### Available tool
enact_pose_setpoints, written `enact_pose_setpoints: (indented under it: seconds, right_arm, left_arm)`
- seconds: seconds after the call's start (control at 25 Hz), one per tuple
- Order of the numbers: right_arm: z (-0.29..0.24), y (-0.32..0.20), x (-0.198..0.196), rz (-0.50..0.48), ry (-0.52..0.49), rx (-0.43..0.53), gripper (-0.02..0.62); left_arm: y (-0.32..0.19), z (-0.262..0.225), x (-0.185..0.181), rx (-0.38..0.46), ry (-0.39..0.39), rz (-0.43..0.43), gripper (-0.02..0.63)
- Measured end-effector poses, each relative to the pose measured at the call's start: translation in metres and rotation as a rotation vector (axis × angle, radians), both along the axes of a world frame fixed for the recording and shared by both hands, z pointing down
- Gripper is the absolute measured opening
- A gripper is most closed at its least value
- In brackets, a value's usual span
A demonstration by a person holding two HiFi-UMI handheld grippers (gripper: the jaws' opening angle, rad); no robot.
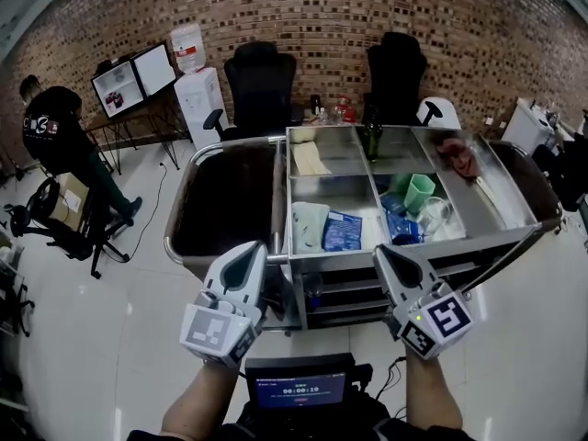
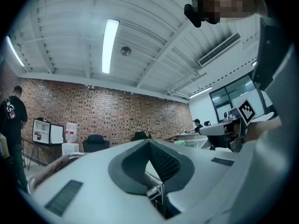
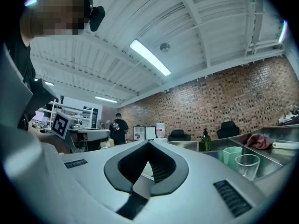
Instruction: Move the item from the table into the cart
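A steel cart (image 1: pixel 287 200) stands in front of me, with a dark bag (image 1: pixel 225 200) hung on its left side. Its trays hold a green bottle (image 1: pixel 371 136), a green cup (image 1: pixel 420 191), a clear glass (image 1: pixel 434 214), a red cloth (image 1: pixel 457 154) and a blue packet (image 1: pixel 342 231). My left gripper (image 1: pixel 260 246) is at the cart's front edge, shut and empty. My right gripper (image 1: pixel 378 251) is level with it to the right, shut with nothing in it. The right gripper view shows the bottle (image 3: pixel 204 141), cup (image 3: pixel 231 155) and glass (image 3: pixel 246 166) past the jaws. No table is in view.
Two black office chairs (image 1: pixel 260 85) stand behind the cart against the brick wall. A water dispenser (image 1: pixel 197 90) and monitors (image 1: pixel 133 76) are at the back left, where a person in black (image 1: pixel 50 127) stands. A small screen (image 1: pixel 299 389) sits below my hands.
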State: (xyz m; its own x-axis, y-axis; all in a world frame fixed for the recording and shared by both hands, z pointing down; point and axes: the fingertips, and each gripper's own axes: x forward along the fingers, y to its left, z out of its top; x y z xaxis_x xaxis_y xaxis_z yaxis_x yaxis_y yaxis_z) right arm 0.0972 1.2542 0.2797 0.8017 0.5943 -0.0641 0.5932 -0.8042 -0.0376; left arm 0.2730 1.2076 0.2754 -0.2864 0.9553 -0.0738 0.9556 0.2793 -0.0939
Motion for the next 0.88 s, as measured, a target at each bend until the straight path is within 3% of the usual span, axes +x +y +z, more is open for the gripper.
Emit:
enact_pose_setpoints:
  seconds: [0.44, 0.6, 0.88]
  right_arm:
    - [0.014, -0.039, 0.002, 0.026, 0.006, -0.005, 0.002]
    - [0.015, -0.044, 0.003, 0.029, -0.003, -0.004, 0.002]
    - [0.024, -0.043, -0.001, 0.048, -0.003, 0.011, 0.002]
  left_arm:
    - [-0.030, 0.035, -0.011, 0.073, 0.016, 0.041, 0.000]
    - [-0.034, 0.040, -0.006, 0.103, -0.005, 0.005, 0.000]
    - [-0.026, 0.038, -0.005, 0.096, 0.005, 0.020, 0.000]
